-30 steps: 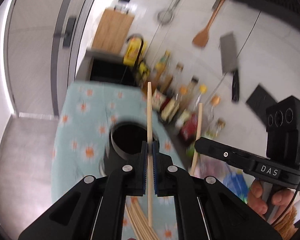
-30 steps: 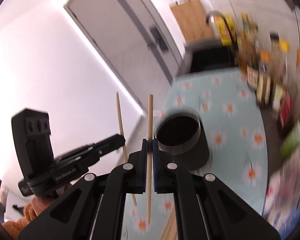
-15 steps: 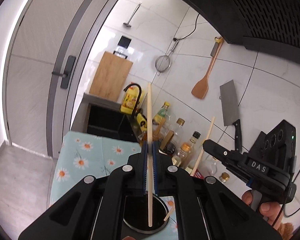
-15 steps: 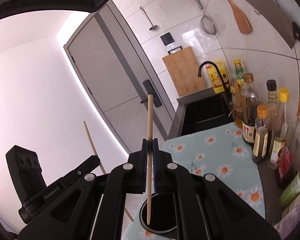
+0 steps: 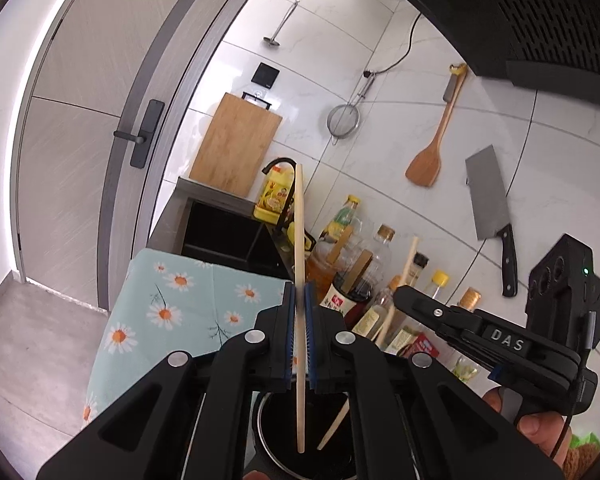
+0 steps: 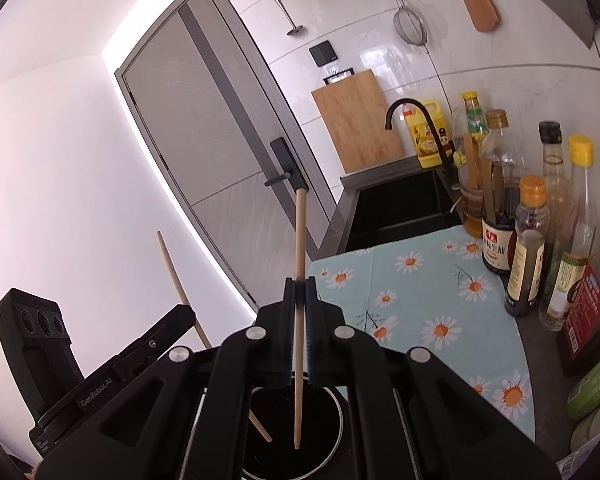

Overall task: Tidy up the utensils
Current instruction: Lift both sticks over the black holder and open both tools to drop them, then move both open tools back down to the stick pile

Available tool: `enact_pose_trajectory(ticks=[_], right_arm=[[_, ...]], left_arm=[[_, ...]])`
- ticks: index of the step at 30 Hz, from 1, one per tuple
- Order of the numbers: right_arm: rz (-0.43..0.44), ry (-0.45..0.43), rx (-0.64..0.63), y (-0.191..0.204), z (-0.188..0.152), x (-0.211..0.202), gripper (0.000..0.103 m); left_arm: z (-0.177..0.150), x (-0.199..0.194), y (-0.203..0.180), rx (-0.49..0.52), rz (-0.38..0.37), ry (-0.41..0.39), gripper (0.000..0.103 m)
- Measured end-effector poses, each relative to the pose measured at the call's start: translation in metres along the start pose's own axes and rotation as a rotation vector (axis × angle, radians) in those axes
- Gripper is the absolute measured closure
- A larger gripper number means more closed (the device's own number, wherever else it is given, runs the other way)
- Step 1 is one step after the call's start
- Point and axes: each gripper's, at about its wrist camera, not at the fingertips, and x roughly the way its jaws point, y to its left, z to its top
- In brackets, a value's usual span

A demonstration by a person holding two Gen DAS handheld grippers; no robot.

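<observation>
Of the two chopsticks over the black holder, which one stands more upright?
The left tool's chopstick stands nearly vertical; the right tool's chopstick leans clearly sideways. Both lower tips are over the black holder.

**Readable lettering in the kitchen scene**

In the left wrist view, white capitals "DAS" stand on the black body of the right gripper (image 5: pixel 398 294), at about 4 o'clock in the frame. In the right wrist view, pale lettering "GenRobot.AI" runs along the black arm of the left gripper (image 6: pixel 190 312), at about 8 o'clock. At about 3 o'clock there, the soy sauce bottle (image 6: pixel 498 236) carries a white label with the Chinese characters "生抽" under a small red mark. Other bottle labels are too small to read.
</observation>
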Motion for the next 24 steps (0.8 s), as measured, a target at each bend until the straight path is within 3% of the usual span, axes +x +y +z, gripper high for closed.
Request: enact_pose_trajectory(ticks=[5, 7, 9, 10, 11, 18, 23, 24], right_arm=[[0.003, 0.029, 0.011, 0.000, -0.010, 0.002, 0.097], [0.009, 0.031, 0.019, 0.000, -0.012, 0.000, 0.090], [0.010, 0.024, 0.023, 0.002, -0.011, -0.003, 0.078], [0.012, 0.021, 0.022, 0.004, -0.011, -0.006, 0.072], [0.014, 0.018, 0.021, 0.004, -0.010, -0.007, 0.072], [0.005, -0.001, 0.024, 0.009, -0.006, -0.028, 0.070], [-0.007, 0.000, 0.026, 0.012, -0.007, -0.048, 0.056], [-0.009, 0.003, 0.022, 0.014, -0.008, -0.053, 0.048]], left_arm=[[-0.007, 0.000, -0.001, 0.021, 0.016, 0.022, 0.098], [-0.007, -0.001, -0.002, 0.027, 0.022, 0.027, 0.097], [-0.007, -0.002, -0.002, 0.031, 0.031, 0.033, 0.083], [-0.007, -0.005, -0.002, 0.028, 0.024, 0.027, 0.067], [-0.007, -0.007, -0.002, 0.026, 0.022, 0.020, 0.060], [-0.001, -0.024, -0.004, 0.021, 0.031, 0.007, 0.060], [0.002, -0.039, -0.009, 0.031, 0.029, 0.019, 0.051], [0.002, -0.042, -0.010, 0.031, 0.013, 0.029, 0.050]])
